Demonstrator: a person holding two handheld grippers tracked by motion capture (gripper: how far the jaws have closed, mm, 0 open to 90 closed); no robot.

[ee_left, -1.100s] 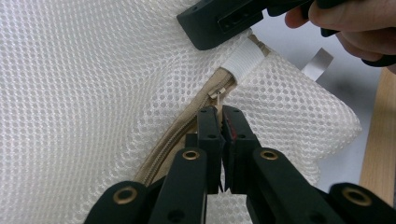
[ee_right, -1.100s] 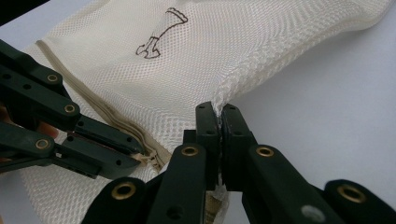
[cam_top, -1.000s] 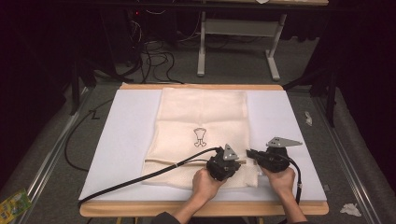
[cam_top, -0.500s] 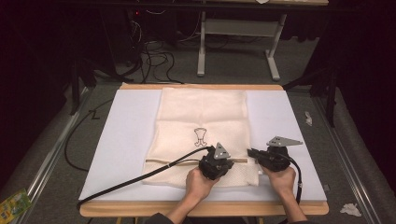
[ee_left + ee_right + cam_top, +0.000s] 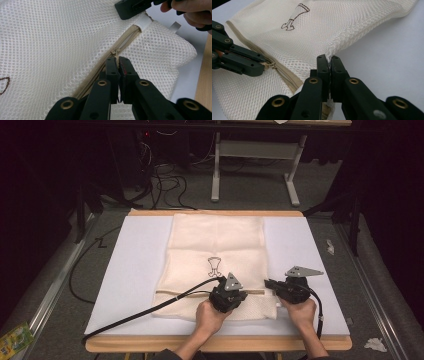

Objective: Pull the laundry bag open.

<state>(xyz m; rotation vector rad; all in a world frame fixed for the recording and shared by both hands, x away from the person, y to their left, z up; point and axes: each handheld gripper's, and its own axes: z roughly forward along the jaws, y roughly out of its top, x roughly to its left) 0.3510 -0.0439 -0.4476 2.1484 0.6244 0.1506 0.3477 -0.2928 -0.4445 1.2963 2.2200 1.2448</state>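
A cream mesh bag [image 5: 215, 245] with a small brown drawing lies flat on the white mat [image 5: 135, 260]. A beige zipper [image 5: 92, 80] runs across its near end. My left gripper [image 5: 244, 293] is shut on the zipper pull [image 5: 115, 52], its jaws [image 5: 117, 60] pointing along the zipper toward the other hand. My right gripper [image 5: 267, 283] is shut on the bag's right edge, at the white tab [image 5: 143, 22] at the zipper's end. In the right gripper view its jaws [image 5: 329, 60] pinch the mesh seam, and the left gripper [image 5: 237, 60] lies at the left beside the pull [image 5: 268, 65].
The left gripper's black cable [image 5: 140, 315] trails left over the mat and off the table. The wooden table edge [image 5: 215, 344] lies just below the hands. A desk frame [image 5: 255, 150] and floor cables stand beyond the table. Paper scraps [image 5: 375, 344] lie on the floor at the right.
My left gripper has shifted a little to the left along the zipper line. The right gripper has stayed where it was.
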